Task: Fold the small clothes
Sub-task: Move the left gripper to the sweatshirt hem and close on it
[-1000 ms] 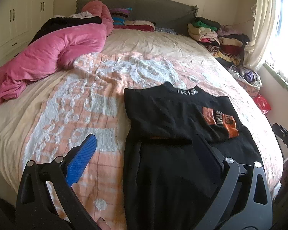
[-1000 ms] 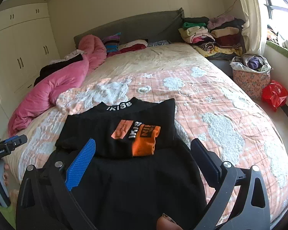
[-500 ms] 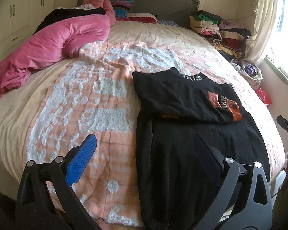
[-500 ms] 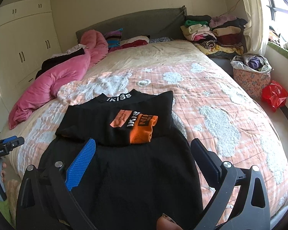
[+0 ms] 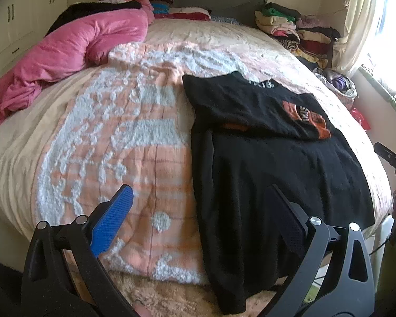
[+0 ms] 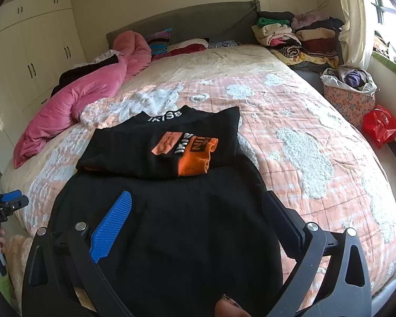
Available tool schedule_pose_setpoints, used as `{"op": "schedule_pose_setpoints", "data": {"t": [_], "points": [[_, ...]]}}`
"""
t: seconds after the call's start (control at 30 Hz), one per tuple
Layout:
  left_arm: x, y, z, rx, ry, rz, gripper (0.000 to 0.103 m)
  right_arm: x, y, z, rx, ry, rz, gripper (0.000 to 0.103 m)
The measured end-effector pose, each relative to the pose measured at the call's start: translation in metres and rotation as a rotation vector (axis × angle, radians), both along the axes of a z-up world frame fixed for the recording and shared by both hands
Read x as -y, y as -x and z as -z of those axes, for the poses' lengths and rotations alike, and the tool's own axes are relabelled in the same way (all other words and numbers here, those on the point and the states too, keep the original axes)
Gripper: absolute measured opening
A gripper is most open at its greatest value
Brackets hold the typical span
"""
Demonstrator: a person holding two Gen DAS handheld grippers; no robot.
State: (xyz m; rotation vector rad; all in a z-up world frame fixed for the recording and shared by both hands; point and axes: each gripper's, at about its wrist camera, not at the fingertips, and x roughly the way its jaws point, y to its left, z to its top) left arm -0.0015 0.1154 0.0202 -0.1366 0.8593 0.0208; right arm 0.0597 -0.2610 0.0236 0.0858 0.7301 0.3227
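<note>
A black garment lies on the bed with its top part folded over, orange and white print showing, and its lower edge hanging off the bed's near end. My left gripper is open above the bed's near edge, its right finger over the garment's left side. My right gripper is open above the garment's lower half. Neither holds anything. Each gripper shows at the edge of the other's view: the right gripper and the left gripper.
A pink duvet is heaped at the bed's left. Folded clothes are stacked by the headboard at right. A flowered basket and a red bag stand on the floor by the window. Cupboards line the left wall.
Both grippers have drawn back toward the foot of the bed and risen; the garment looks farther off and its hanging lower edge now shows. The garment has not moved.
</note>
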Motion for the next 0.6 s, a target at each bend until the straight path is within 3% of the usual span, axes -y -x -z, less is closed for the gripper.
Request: {"op": "schedule_pose_setpoints", "data": {"t": [0.1, 0.27, 0.37, 0.6], "points": [[-0.001, 0.004, 0.007, -0.019, 0.013, 0.003, 0.083, 0.002, 0.002, 0.004, -0.01, 0.008, 0.0, 0.099], [-0.002, 0.008, 0.018, -0.056, 0.055, 0.022, 0.057, 0.006, 0.006, 0.011, -0.027, 0.013, 0.0, 0.099], [0.001, 0.012, 0.022, -0.076, 0.071, 0.039, 0.05, 0.007, 0.009, 0.014, -0.034, 0.021, -0.004, 0.099], [0.006, 0.022, 0.032, -0.12, 0.109, 0.074, 0.049, 0.014, 0.018, 0.024, -0.058, 0.047, -0.011, 0.099]]}}
